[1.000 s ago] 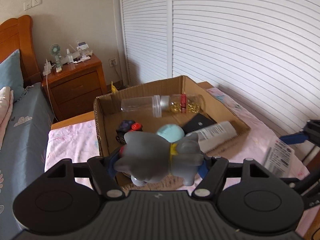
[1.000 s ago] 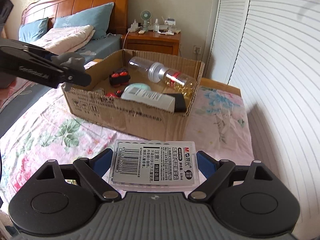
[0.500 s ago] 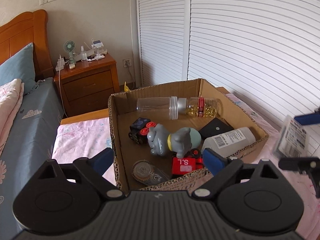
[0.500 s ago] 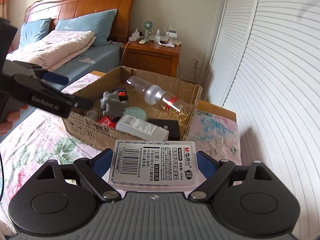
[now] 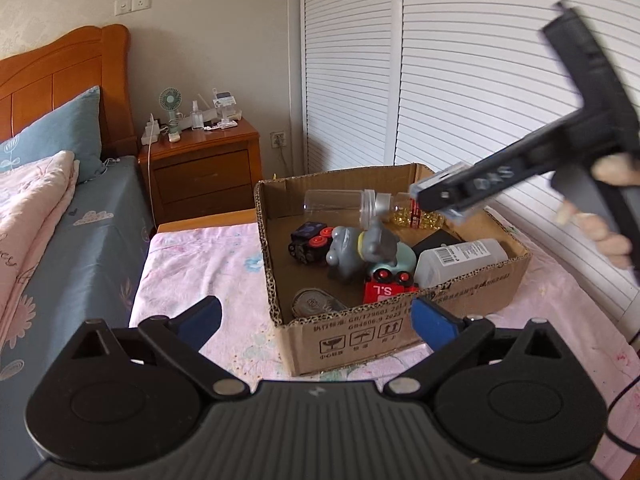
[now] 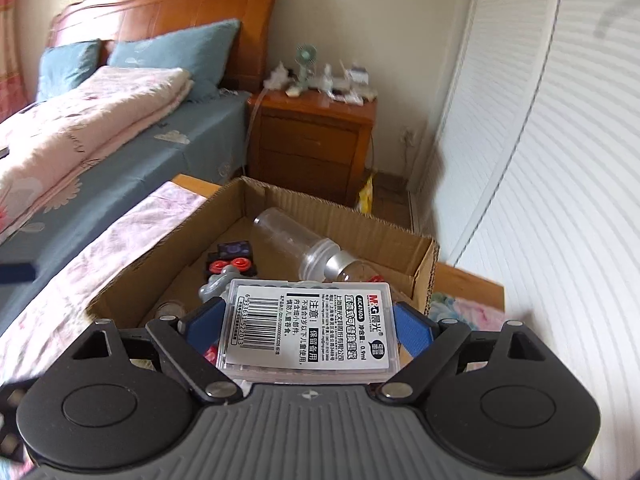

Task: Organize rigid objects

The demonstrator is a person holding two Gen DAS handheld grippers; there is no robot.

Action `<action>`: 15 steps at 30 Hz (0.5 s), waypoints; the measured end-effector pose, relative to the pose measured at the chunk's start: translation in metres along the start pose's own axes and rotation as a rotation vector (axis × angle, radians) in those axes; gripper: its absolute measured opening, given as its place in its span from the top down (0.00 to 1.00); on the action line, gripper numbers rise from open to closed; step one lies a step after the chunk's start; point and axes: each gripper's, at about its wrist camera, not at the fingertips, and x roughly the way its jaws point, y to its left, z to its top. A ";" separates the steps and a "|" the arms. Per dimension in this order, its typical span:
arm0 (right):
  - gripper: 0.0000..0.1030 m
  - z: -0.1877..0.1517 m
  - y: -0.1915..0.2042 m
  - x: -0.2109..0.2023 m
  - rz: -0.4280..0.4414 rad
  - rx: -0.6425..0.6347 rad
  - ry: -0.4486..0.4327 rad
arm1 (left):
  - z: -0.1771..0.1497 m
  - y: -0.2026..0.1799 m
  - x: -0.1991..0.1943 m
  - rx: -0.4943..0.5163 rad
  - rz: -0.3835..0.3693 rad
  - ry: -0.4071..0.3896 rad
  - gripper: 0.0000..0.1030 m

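Right wrist view: right claw (image 6: 308,320) clamps a clear labelled case (image 6: 310,326) by its side edges, poised above the cardboard box (image 6: 340,220), over the grey elephant toy (image 5: 356,248) and clear bottle (image 6: 304,244). Risk: dropped here, the case may land on that clutter, tilt and slide, or knock the bottle. Right claw angles downward into the box. Left claw (image 5: 316,316) sits outside the near wall, empty, its jaws opening wide.
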 end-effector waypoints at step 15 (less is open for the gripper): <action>0.00 -0.024 0.011 -0.027 -0.133 0.104 0.033 | 0.010 -0.004 -0.001 -0.052 0.052 0.080 0.02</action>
